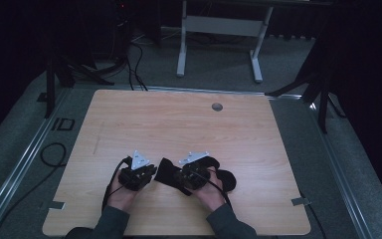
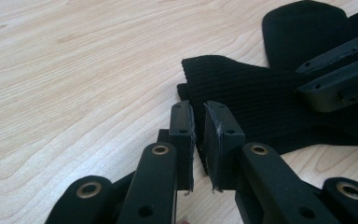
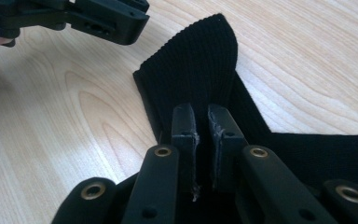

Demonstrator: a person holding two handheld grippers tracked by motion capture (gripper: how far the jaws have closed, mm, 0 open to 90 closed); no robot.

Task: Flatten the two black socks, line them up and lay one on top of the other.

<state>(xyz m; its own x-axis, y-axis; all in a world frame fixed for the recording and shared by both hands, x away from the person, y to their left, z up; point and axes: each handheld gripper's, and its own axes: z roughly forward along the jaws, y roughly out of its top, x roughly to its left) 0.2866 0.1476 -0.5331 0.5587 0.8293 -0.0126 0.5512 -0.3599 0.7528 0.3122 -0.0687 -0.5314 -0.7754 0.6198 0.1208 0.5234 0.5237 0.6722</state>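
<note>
a black ribbed sock (image 1: 171,172) lies flat on the wooden table (image 1: 189,119), near its front edge, a little left of the middle. its knit is fine vertical ribbing at the cuff, which stands lifted in the right gripper view (image 3: 191,70). in the high view its long axis runs roughly from nine o'clock to three o'clock, cuff end toward nine and the rounded end toward three. the right gripper (image 1: 195,175), held from below by a hand with the forearm coming in from six o'clock, has its jaws clamped on the cuff's ribbed cloth. the left gripper (image 1: 138,174) sits just at the sock's nine-o'clock edge; its jaws are nearly together, the cloth's edge (image 2: 200,93) just beyond the tips, and i cannot tell whether they pinch it.
</note>
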